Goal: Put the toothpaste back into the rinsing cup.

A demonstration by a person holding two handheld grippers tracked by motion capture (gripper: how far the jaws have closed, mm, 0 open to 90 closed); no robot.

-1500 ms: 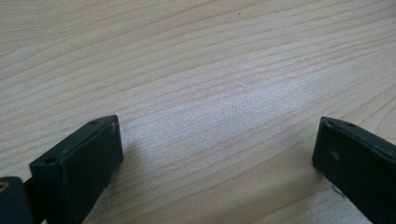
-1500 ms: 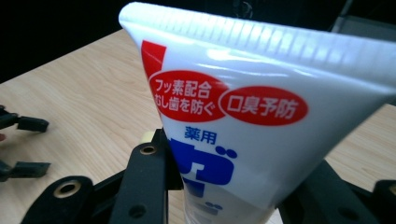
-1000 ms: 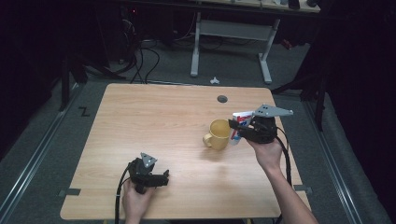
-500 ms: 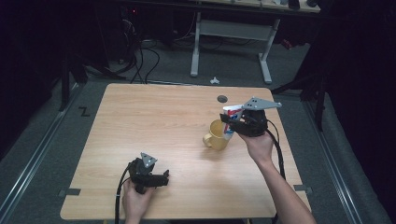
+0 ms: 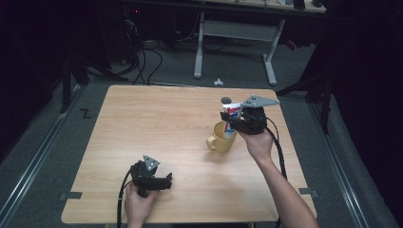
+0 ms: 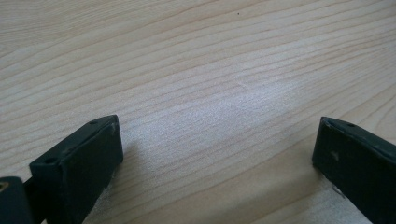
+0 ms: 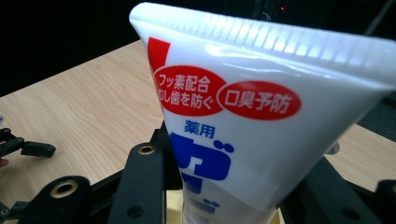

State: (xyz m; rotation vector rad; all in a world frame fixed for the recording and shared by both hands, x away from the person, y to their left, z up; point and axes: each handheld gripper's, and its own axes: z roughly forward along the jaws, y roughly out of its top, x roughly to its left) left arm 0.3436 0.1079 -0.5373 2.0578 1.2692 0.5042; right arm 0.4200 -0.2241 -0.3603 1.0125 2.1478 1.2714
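A white toothpaste tube (image 5: 232,114) with red and blue print stands nearly upright, crimped end up, with my right gripper (image 5: 231,124) shut on it. Its lower end hangs at the mouth of a yellow mug (image 5: 220,139) on the right half of the wooden table (image 5: 157,118). In the right gripper view the tube (image 7: 233,121) rises between the right gripper (image 7: 229,191) jaws, with a strip of the mug's rim (image 7: 173,210) below. My left gripper (image 5: 166,181) rests near the table's front edge, open; the left gripper (image 6: 215,154) jaws stand wide apart over bare wood.
A dark round hole (image 5: 226,99) sits in the tabletop behind the mug. Beyond the table stand a white desk frame (image 5: 235,35) and cables (image 5: 142,57) on the grey floor. Metal rails (image 5: 28,156) run along both sides.
My right gripper has carried the tube to the left, from beside the mug's right side to over its mouth. The left gripper has stayed put.
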